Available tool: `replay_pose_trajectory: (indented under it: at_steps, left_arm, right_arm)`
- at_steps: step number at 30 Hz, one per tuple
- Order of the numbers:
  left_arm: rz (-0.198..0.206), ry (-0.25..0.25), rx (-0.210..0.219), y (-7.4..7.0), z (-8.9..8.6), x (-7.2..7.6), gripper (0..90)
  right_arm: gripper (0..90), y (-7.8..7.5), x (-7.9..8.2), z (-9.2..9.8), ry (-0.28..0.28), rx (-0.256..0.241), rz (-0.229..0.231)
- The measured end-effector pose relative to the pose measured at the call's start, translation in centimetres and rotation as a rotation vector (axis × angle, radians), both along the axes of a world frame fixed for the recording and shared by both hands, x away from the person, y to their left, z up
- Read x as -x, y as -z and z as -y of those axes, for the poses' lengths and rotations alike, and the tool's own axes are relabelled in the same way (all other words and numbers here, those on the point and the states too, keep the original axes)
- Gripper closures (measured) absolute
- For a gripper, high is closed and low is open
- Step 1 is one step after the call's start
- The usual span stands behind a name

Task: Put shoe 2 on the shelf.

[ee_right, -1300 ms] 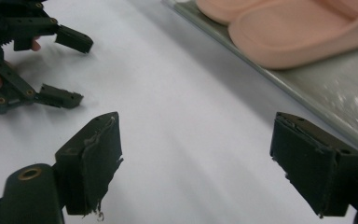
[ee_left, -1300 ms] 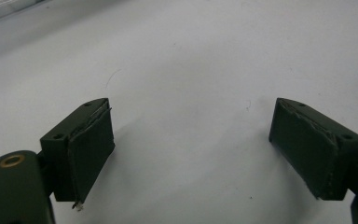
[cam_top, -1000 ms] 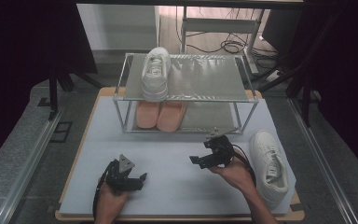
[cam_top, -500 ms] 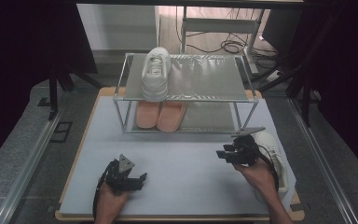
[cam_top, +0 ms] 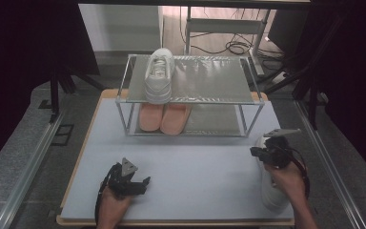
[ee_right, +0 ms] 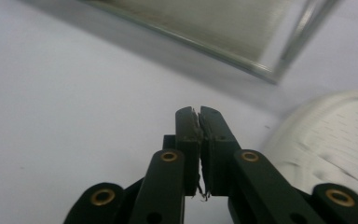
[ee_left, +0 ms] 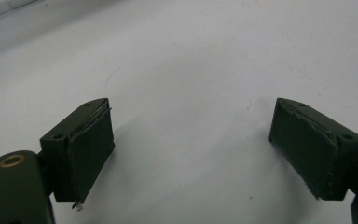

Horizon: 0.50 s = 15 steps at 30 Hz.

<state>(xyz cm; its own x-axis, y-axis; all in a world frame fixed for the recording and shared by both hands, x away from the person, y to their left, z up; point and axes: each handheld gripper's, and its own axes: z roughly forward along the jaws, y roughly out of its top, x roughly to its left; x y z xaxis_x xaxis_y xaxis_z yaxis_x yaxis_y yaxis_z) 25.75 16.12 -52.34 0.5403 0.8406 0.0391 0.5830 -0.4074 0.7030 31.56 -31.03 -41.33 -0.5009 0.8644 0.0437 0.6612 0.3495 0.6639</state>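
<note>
Holding my right gripper (cam_top: 256,151) over the white shoe (cam_top: 272,194) at the mat's right edge; jaws pressed together, nothing between them. In the right gripper view the shoe (ee_right: 326,140) lies just right of the jaws, rack corner (ee_right: 279,70) beyond. My left gripper (cam_top: 143,183) rests near the front of the mat (cam_top: 200,167), jaws wide apart over bare surface. A second white shoe (cam_top: 159,76) sits on the rack's top shelf.

The pale grey desk (cam_top: 195,162) is lit evenly from above in the high view, while the frame's edges are left dark. Soft shadows are cast beneath each black claw, and the white mesh sneaker (ee_right: 326,140) at lower right is blurred.
</note>
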Motion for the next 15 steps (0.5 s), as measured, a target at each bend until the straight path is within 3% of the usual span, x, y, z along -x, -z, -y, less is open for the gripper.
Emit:
replay_pose_trajectory:
  at_steps: [10, 15]
  left_arm:
    - [-0.003, -0.002, 0.003, 0.0, 0.0, 0.0, 13.6]
    - [-0.003, -0.002, 0.004, 0.0, 0.0, 0.0, 13.6]
  right_arm:
    - [90.0, -0.2, -0.3, 5.4, 0.158, -0.011, 0.027]
    - [90.0, 0.5, -0.1, 7.9, 0.233, -0.007, 0.024]
